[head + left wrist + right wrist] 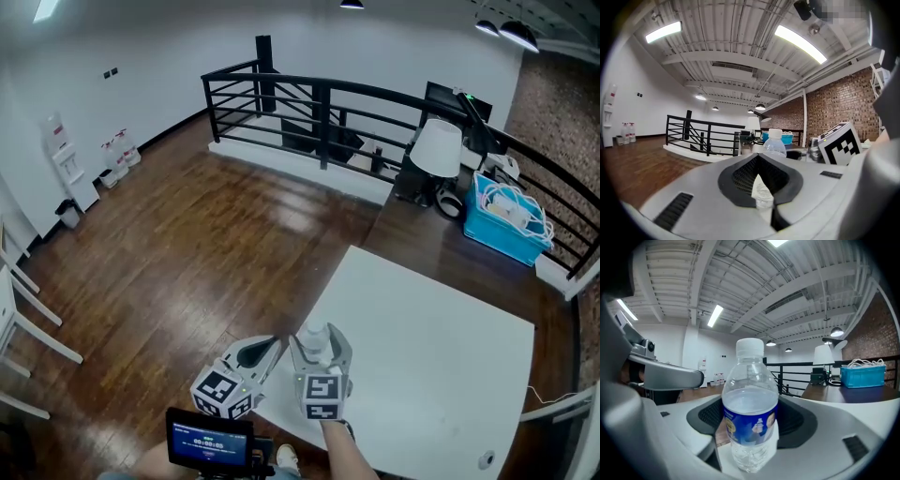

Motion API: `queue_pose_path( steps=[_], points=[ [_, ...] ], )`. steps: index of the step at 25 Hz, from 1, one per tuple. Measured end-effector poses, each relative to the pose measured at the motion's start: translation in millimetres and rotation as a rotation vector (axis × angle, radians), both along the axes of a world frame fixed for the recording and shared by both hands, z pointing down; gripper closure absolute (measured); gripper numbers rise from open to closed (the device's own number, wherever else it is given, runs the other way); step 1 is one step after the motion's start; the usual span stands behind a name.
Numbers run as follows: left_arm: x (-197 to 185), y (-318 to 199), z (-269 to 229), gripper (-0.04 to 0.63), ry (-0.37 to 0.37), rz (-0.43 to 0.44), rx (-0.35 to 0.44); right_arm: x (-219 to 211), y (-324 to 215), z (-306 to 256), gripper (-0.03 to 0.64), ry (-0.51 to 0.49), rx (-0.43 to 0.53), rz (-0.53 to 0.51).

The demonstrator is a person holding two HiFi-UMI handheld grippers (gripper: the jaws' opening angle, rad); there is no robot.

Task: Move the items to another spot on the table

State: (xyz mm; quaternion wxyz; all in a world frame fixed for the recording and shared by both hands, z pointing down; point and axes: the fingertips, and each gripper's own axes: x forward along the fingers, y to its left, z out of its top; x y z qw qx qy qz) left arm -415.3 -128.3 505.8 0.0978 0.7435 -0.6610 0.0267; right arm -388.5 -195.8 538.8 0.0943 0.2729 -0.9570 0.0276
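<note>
A clear water bottle with a white cap and a blue label stands upright near the near-left corner of the white table. My right gripper is around it, jaws apart. In the right gripper view the bottle fills the space between the jaws, with thin slivers of floor and table showing beside it. My left gripper hangs just left of the bottle, off the table's edge, jaws together and empty. In the left gripper view the bottle shows beyond that gripper's narrow slit.
A dark desk at the back right carries a white lamp and a blue basket of cables. A black railing runs behind it. Wooden floor lies to the left, with white chair legs. A small screen sits below the grippers.
</note>
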Motion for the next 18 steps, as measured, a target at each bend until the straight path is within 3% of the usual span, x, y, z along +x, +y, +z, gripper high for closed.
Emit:
queue_pose_path(
  steps=[1,18],
  points=[
    [-1,-1,0,0.583,-0.001,0.003,0.002,0,-1,0,0.320,0.000,0.002,0.003],
    [-1,-1,-24,0.583,-0.002,-0.003,0.047,-1,10,-34,0.324,-0.007,0.035,-0.022]
  ],
)
